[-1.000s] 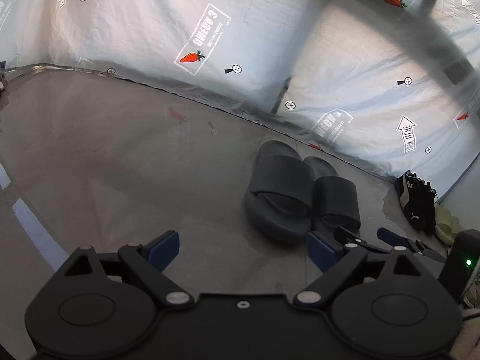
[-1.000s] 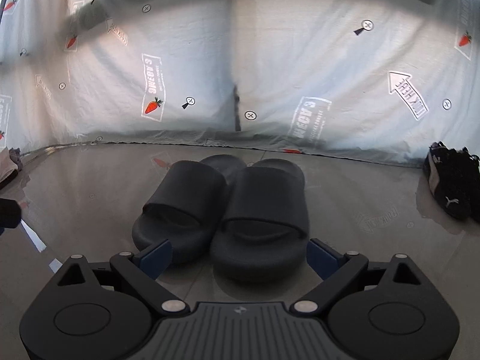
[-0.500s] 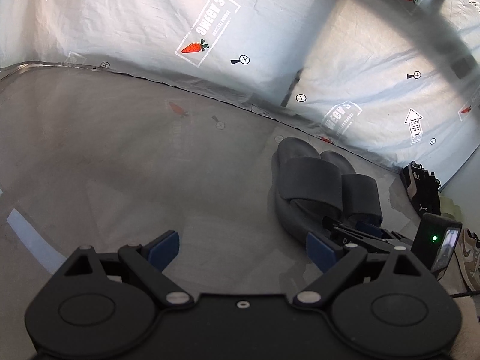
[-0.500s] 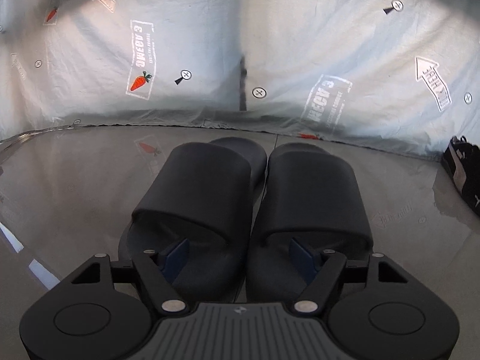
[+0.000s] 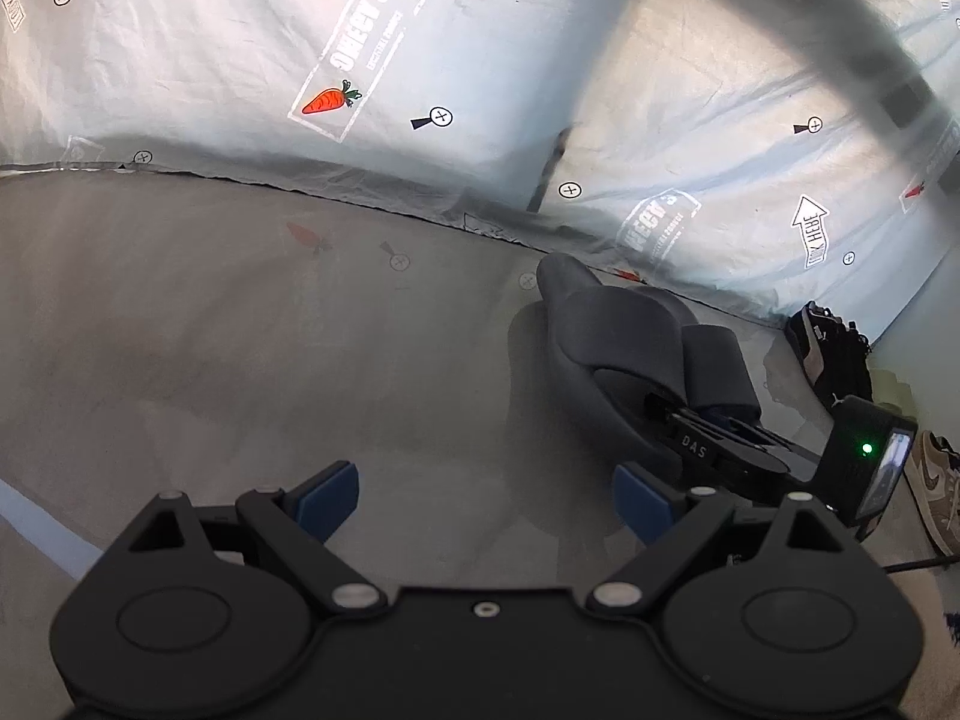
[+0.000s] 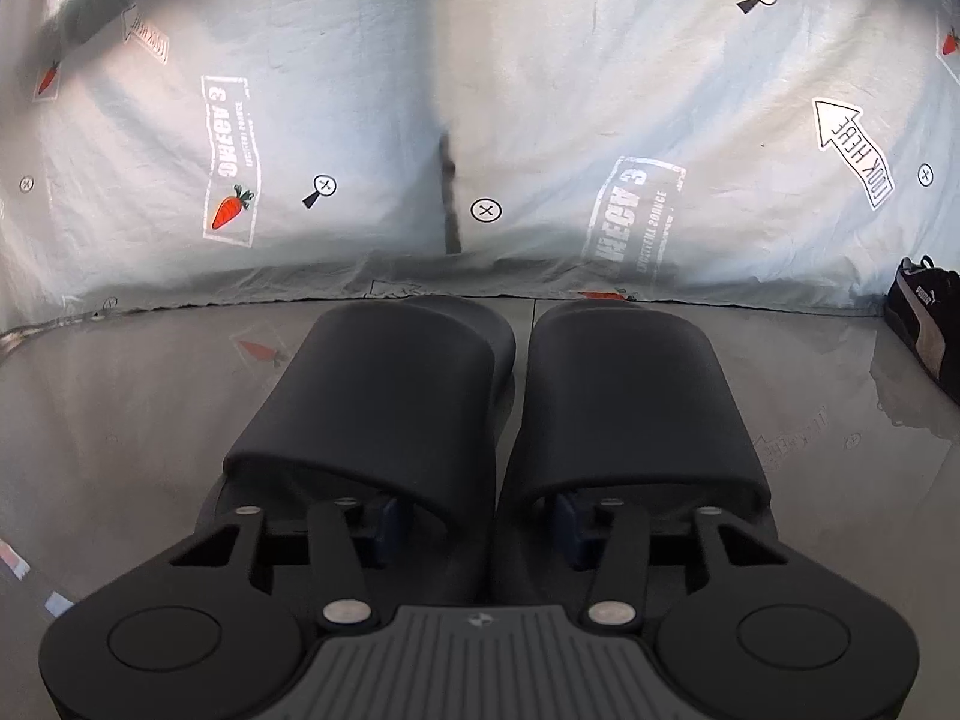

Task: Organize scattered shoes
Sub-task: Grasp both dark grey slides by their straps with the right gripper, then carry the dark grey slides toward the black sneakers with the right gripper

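Two dark slides (image 6: 498,432) side by side on glossy grey floor (image 6: 120,420), toes toward printed white sheeting (image 6: 372,120) along the back. Right gripper (image 6: 480,516) low over the heels, one blue pad tucked under each strap, the slides' adjoining inner sides between them; jaws just been closing, now narrow, seemingly pinching the pair together, though actual pad contact hidden beneath the straps. From the left wrist view, slides (image 5: 636,348) right of centre, near the sheeting. Left gripper (image 5: 486,501) wide open over bare floor, nothing between its blue pads (image 5: 327,498). Black sneaker (image 6: 924,324) well off to the right against the sheeting; tan sneaker (image 5: 930,486) at that view's right edge.
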A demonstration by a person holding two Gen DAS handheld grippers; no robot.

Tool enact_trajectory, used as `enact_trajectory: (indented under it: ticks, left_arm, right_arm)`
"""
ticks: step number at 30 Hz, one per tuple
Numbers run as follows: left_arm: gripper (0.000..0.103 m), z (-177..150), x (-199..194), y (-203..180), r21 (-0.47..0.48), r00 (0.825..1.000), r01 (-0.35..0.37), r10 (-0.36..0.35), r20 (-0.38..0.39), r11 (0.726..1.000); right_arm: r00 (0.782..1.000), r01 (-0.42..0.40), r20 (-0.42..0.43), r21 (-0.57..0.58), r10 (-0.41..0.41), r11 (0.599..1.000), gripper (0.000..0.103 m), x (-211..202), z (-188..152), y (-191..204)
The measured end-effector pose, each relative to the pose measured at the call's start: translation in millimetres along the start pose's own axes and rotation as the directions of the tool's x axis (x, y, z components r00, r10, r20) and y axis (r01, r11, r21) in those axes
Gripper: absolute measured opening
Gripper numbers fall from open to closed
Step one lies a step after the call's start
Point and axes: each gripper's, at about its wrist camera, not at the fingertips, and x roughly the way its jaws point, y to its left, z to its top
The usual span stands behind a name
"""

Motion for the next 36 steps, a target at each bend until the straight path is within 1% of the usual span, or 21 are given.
enact_trajectory:
  ticks: [1,3,8,11,13,18,22,26,29,33,36]
  left_arm:
    - [0.092,2,1,-2,0.001,1.0,0.008,-0.008,0.005,1.0]
    - [0.092,2,-2,-6,0.007,1.0,0.022,-0.022,0.009,1.0]
    - [0.092,-7,-15,-12,0.018,0.999,0.034,-0.034,0.023,0.999]
    - [0.092,-11,-25,-13,-0.003,0.998,0.035,-0.035,0.043,0.999]
    - [0.092,-13,-32,-15,-0.017,0.998,0.04,-0.039,0.058,0.999]
    - [0.092,-21,-39,-32,-0.021,0.996,0.075,-0.074,0.054,0.997]
    - [0.092,-30,-41,-57,-0.002,0.992,0.123,-0.123,0.03,0.992]
    - [0.092,-35,-37,-86,0.018,0.987,0.163,-0.163,0.005,0.986]
    - [0.092,-41,-33,-114,0.036,0.982,0.189,-0.189,-0.009,0.981]
    - [0.092,-54,-28,-154,0.059,0.976,0.218,-0.217,-0.022,0.974]
    - [0.092,-63,-22,-186,0.051,0.975,0.223,-0.222,-0.029,0.973]
  right_arm:
    - [1.0,0.001,0.014,0.004,-0.001,1.0,0.032,-2,3,-1]
    - [1.0,-0.003,0.029,-0.013,0.003,1.0,0.025,-6,11,-4]
    - [0.998,-0.004,0.058,-0.014,0.004,1.0,0.025,-26,31,-13]
    - [0.996,0.011,0.093,-0.001,-0.011,1.0,0.025,-49,33,-17]
    - [0.992,0.029,0.124,-0.001,-0.029,1.0,0.025,-72,35,-21]
    - [0.978,0.075,0.194,0.016,-0.077,0.997,0.028,-128,38,-40]
    - [0.959,0.152,0.238,0.027,-0.154,0.988,0.03,-173,39,-65]
    - [0.938,0.235,0.252,0.038,-0.237,0.971,0.031,-210,36,-97]
    - [0.925,0.29,0.244,0.044,-0.292,0.956,0.031,-232,27,-123]
    - [0.907,0.356,0.21,0.079,-0.365,0.931,0.031,-260,3,-164]
    - [0.907,0.368,0.173,0.109,-0.383,0.923,0.031,-277,-15,-197]
